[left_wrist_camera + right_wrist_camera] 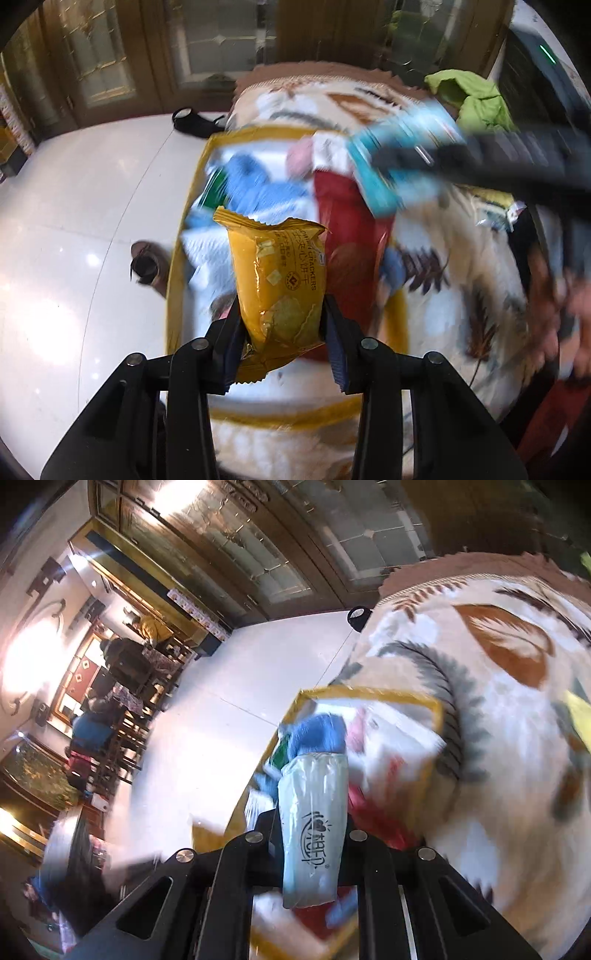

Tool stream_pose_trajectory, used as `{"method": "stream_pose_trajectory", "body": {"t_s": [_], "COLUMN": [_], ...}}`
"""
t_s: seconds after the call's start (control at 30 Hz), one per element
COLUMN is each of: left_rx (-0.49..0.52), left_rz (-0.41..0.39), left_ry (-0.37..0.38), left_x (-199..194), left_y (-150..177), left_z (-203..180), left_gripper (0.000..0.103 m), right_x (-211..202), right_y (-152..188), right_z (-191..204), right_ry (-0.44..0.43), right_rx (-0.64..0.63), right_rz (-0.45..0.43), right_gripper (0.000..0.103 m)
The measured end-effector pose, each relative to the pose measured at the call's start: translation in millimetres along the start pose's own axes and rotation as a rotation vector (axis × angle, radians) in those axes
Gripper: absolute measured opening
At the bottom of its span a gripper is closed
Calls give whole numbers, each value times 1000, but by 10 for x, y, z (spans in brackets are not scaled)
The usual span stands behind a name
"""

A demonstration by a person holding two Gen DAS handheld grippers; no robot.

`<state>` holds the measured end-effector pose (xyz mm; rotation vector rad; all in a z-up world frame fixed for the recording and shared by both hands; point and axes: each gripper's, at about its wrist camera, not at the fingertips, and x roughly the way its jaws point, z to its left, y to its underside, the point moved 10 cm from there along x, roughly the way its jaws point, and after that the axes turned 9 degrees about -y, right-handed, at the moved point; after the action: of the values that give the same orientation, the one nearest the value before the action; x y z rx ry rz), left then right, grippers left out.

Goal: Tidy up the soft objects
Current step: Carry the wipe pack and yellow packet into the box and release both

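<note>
Left gripper [282, 321] clamps cracker pack [279, 284], long axis pointing forward; right gripper [312, 834] clamps tissue pack [314, 827], likewise forward.

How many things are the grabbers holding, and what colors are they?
Yellow cracker packet, in the left gripper: 1
Pale blue tissue pack, in the right gripper: 1
Total: 2

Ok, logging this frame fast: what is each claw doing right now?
Left claw: shut on the yellow cracker packet.
Right claw: shut on the pale tissue pack.
</note>
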<state>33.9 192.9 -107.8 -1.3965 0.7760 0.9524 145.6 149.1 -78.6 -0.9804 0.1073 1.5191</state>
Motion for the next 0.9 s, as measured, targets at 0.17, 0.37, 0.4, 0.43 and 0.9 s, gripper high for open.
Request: {"method": "stream_pose_trajectory", "body": {"t_s": [0.17,0.37,0.4,0.43,0.9], "left_rx": [-8,-7,-9,-13,-50], "left_rz": [30,26,18,10,-63], "left_ry": [5,2,-5,-9,-43], "left_x": [123,232,235,237,4], "left_y": [175,207,196,180,77], "left_z": [35,-52,-58,-68,-88], "left_gripper": [37,37,37,37,64], "right_x": [507,819,804,754,-377], "right_y": [-197,-124,-105,-75,311], "right_z": [-117,-337,-353,-359,-274], "right_ry": [56,94,93,91,-11], "right_rx": [12,42,41,37,44], "right_rz": [39,101,102,97,-11], "right_gripper": [17,41,44,46,62]}}
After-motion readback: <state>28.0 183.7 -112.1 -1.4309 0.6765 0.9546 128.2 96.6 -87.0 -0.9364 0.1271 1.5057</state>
